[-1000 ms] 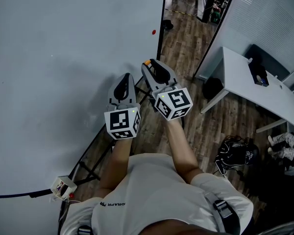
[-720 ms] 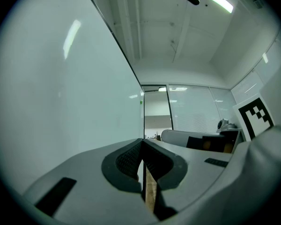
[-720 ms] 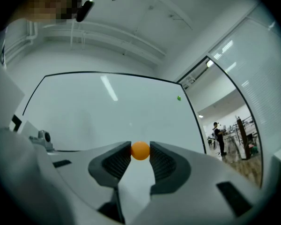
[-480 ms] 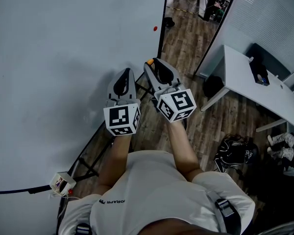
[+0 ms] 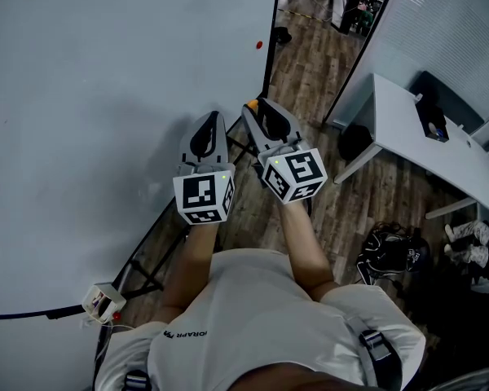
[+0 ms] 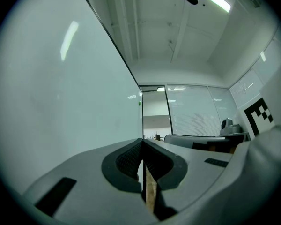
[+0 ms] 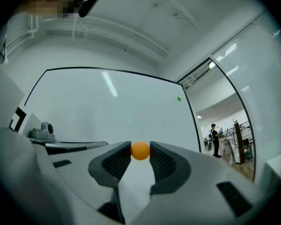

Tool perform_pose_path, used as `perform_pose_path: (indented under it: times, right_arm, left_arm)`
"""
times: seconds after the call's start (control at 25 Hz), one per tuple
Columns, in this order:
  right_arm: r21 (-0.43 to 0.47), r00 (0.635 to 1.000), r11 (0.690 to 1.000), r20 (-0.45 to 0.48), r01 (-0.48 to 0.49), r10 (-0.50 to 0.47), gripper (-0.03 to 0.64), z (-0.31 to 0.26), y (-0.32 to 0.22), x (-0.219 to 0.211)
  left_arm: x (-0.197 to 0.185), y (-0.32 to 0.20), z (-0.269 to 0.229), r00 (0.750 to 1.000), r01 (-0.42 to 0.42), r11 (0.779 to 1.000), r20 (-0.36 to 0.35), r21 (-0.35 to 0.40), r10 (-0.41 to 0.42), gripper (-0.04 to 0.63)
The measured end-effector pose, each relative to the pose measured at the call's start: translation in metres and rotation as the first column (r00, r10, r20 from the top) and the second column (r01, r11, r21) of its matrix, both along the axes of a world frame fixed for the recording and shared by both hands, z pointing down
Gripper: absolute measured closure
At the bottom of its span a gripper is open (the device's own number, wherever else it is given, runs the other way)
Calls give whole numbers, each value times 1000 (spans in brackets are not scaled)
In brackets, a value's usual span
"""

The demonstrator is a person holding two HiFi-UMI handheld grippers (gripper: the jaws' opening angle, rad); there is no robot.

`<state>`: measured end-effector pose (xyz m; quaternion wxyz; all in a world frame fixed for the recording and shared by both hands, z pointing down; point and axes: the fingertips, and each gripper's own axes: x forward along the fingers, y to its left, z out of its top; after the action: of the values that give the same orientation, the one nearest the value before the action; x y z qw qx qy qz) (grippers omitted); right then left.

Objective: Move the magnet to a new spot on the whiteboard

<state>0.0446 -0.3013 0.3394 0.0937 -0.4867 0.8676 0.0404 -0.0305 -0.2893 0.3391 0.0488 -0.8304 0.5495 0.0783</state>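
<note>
Magnet (image 7: 140, 151) (a small orange ball) is pinched between the two tips of the right gripper (image 7: 140, 153). The gripper's dark ribbed pads (image 7: 117, 163) press on it from either side. It is held in front of the whiteboard (image 7: 107, 111), toward that board's right edge. Whether it touches the board's face I cannot tell. In the head view the same orange spot shows at the right gripper's tip, just beside the whiteboard's dark right-hand frame.

The left gripper (image 6: 143, 143) hangs just beside the right one, on its whiteboard side. Its jaws are closed together with nothing between them (only a thin slit shows further back). Each gripper carries a marker cube (image 5: 204, 199) at its rear, away from the whiteboard. The person's bare forearms and light shirt (image 5: 253, 316) fill the bottom of the head view.

Further along the whiteboard, close to its right edge, sits a small red dot (image 5: 258, 45). The right gripper view shows a small green dot (image 7: 179, 98) in about the same part of the board. Near the whiteboard's lower left corner lies a small white box (image 5: 103, 304) with a dark cable running off it.

Right of the whiteboard there is wooden floor (image 5: 310, 72), then a white desk (image 5: 407, 133) and a black bag (image 5: 391, 255). Far beyond the board's right edge a person (image 7: 214, 139) stands.
</note>
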Motion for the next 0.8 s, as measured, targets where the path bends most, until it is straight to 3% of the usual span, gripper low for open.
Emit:
perform_pose_path:
  times: [0.8]
  right_arm:
    - [-10,1000,1000,2,14,-14,485,8,1,0]
  left_arm:
    - [6,-2,7,1000,6,1000,12,-9,-6,593]
